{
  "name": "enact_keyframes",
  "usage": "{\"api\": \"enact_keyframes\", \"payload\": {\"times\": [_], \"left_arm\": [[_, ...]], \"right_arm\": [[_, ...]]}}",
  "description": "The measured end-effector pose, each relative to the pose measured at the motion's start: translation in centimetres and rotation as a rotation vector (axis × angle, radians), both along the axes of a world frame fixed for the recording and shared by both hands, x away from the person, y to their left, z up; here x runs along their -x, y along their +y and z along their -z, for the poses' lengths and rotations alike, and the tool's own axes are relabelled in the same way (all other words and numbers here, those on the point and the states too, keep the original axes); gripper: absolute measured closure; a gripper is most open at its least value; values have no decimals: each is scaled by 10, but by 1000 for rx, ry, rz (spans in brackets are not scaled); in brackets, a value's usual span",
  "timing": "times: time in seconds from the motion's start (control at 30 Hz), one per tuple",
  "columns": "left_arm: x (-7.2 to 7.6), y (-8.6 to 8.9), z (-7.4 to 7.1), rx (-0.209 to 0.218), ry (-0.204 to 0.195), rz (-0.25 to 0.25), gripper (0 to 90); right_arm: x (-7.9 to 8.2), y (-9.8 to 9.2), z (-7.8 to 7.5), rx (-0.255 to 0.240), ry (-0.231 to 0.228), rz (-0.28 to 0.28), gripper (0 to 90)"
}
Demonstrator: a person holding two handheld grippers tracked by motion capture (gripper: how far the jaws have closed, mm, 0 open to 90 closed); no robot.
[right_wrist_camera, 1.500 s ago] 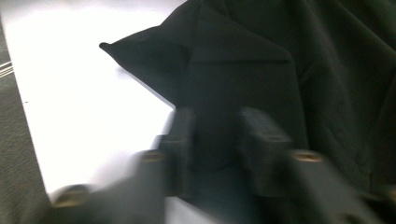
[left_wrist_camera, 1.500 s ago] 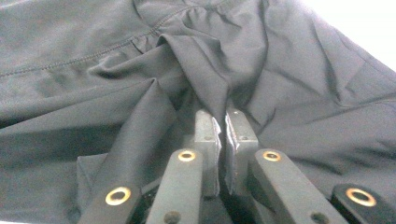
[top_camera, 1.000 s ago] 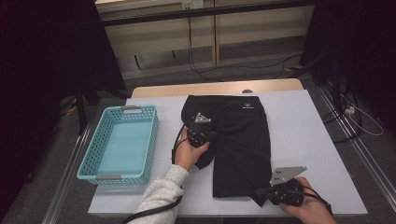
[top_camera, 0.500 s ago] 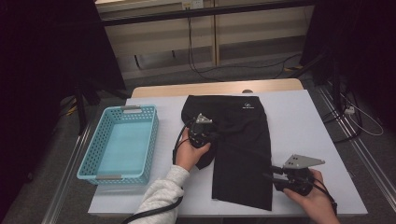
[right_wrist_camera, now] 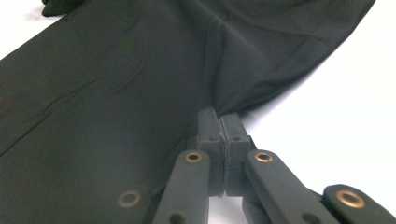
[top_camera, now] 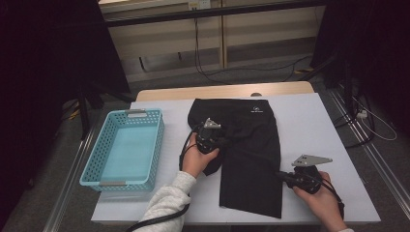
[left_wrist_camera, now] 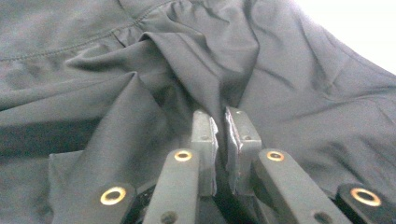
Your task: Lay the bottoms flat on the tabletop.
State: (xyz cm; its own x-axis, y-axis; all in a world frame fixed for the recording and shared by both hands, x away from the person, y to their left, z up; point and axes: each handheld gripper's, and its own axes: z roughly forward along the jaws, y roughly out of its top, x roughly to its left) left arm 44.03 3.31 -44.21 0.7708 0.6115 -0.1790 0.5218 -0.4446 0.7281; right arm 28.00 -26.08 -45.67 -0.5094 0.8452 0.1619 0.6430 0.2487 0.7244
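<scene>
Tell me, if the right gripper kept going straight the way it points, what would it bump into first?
Probably more of the black shorts. The right gripper is already shut on their edge and points across the cloth, so the fabric lies right ahead.

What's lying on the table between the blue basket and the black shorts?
Nothing lies there. In the high view, the stretch between the blue basket and the black shorts is bare white table.
</scene>
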Motion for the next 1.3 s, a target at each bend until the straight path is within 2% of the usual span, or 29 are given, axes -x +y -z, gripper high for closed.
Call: {"api": "enact_keyframes", "payload": {"times": [0.23, 0.3, 0.4, 0.5, 0.6, 0.77, 0.83, 0.97, 1.03, 1.2, 1.3], "left_arm": [[3, -2, -3, 16, -2, 18, 788], [3, -3, -4, 20, 4, 25, 746], [3, -2, -7, 30, 8, 24, 650], [3, 0, -12, 34, -17, 12, 522], [2, 4, -18, 41, -40, 5, 437], [2, 8, -20, 8, -72, 12, 343], [1, 11, -22, -2, -91, 7, 319], [1, 18, -25, -2, -94, -6, 291], [2, 22, -26, -12, -103, -10, 288], [3, 31, -23, -33, -101, -19, 290], [4, 37, -21, -28, -96, -28, 293]], "right_arm": [[6, -26, -2, 1, 29, 30, 900], [7, -32, -3, -8, 44, 41, 900], [8, -35, -2, -11, 34, 53, 880], [7, -35, -2, -31, 41, 58, 729], [4, -32, -4, -11, 26, 78, 613], [-10, -30, -10, 15, -30, 142, 539], [-15, -30, -13, 54, -40, 176, 501], [-30, -33, -16, 43, -62, 207, 479], [-39, -32, -15, 46, -74, 220, 499], [-59, -28, -9, 52, -53, 228, 535], [-66, -27, -4, 63, -36, 224, 560]]}}
